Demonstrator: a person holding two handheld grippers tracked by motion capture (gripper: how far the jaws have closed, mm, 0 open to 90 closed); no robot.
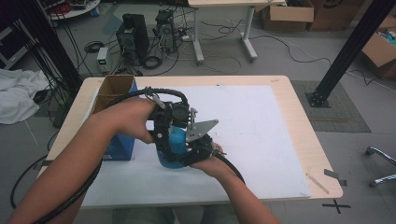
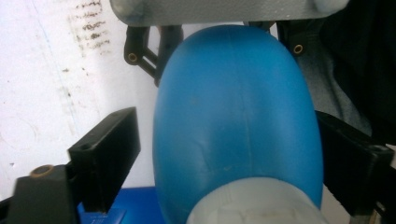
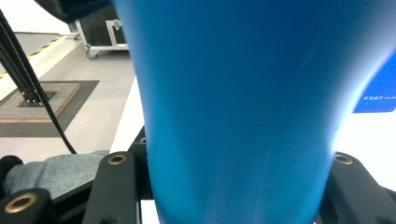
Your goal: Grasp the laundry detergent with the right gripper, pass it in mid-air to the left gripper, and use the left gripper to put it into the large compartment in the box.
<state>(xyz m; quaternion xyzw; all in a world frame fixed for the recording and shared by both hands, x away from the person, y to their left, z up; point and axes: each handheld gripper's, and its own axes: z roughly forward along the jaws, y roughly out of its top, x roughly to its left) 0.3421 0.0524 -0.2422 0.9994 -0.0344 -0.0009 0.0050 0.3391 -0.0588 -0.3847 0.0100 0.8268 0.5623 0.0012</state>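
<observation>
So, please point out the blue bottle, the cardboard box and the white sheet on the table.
blue bottle (image 1: 176, 140), high view, middle of its body.
cardboard box (image 1: 114, 87), high view, inner wall.
white sheet (image 1: 261, 135), high view, bare part.

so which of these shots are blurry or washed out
Right gripper view: the blue bottle is so close it is soft and smeared, with glare at the right edge. Left gripper view: the bottle is fairly sharp, the white board bright. High view: dim, mildly soft, evenly lit.

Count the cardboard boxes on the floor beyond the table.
2: one box behind the far desk, one box at the right edge. More may be hidden.
</observation>
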